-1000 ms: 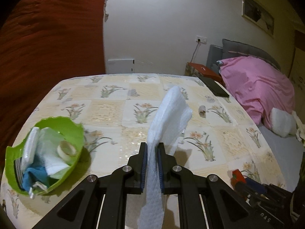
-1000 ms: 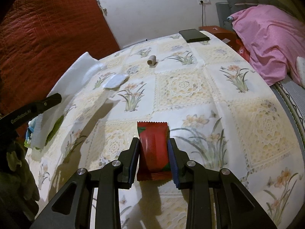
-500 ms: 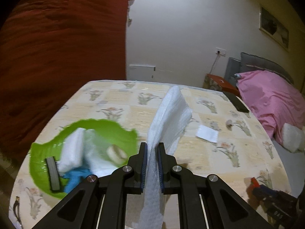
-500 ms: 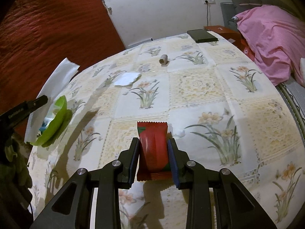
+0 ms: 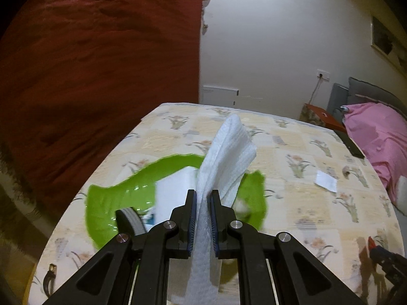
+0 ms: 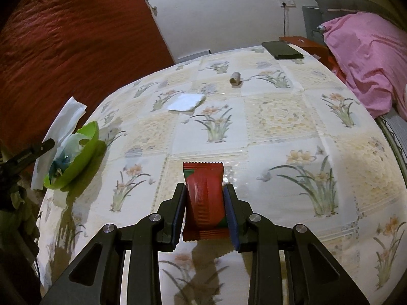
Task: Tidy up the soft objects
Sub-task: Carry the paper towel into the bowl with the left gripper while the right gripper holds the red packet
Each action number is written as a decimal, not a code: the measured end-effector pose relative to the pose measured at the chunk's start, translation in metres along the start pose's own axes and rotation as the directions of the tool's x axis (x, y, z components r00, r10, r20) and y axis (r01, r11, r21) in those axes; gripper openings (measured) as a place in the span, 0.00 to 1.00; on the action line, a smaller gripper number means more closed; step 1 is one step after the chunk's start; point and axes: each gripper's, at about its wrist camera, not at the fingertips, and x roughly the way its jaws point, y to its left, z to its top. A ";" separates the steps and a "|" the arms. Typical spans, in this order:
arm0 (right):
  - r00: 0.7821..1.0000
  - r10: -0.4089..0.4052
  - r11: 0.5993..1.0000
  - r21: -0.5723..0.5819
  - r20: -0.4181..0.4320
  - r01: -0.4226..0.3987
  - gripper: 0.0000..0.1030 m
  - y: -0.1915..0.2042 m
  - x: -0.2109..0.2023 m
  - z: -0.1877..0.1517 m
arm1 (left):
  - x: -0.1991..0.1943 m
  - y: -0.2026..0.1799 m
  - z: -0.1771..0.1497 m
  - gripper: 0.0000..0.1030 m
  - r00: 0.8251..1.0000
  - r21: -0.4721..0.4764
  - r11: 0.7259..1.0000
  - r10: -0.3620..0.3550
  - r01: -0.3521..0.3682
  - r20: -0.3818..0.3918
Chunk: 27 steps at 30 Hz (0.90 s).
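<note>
Clearly, the white paper towel (image 5: 226, 157) stood upright between the clenched jaws of my left gripper (image 5: 202, 218), its loose top flopping forward over the green bowl (image 5: 114, 203). The bowl sat near the table's left edge and already held white tissue, something blue and a dark, ribbed item I could not identify. From the right wrist view the same towel (image 6: 64, 117) hung above the bowl's near side (image 6: 89, 139), its lower tail trailing outside the rim.

My right gripper (image 6: 204, 211) was closed on a red snack packet (image 6: 204, 193), pinched across its width and held above the flowered tablecloth (image 6: 279, 117), well apart from the bowl.

To finish this step well, I judged I should bring the left gripper lower and centre it over the bowl before letting go, so the limp sheet would fold inside rather than drape over the rim. The trailing tail looked like the part most likely to spill out.

Farther out on the table lay a small white paper scrap (image 6: 185, 101), a little cardboard roll (image 6: 235, 78) and a dark flat device (image 6: 282, 49) near the far edge. A pink blanket (image 6: 363, 58) covered the bed to the right.

Compared with a second ago, the bowl had shifted from the lower left of the left wrist view to directly beneath the towel, and that view had tilted more steeply downward. The right gripper's hold on the packet looked unchanged.
</note>
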 end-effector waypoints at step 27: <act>0.999 0.038 0.993 -0.109 -0.014 -0.040 0.30 0.068 0.009 0.009 | 0.019 0.065 -0.014 0.81 1.000 -0.126 0.992 -0.008 0.005 -0.024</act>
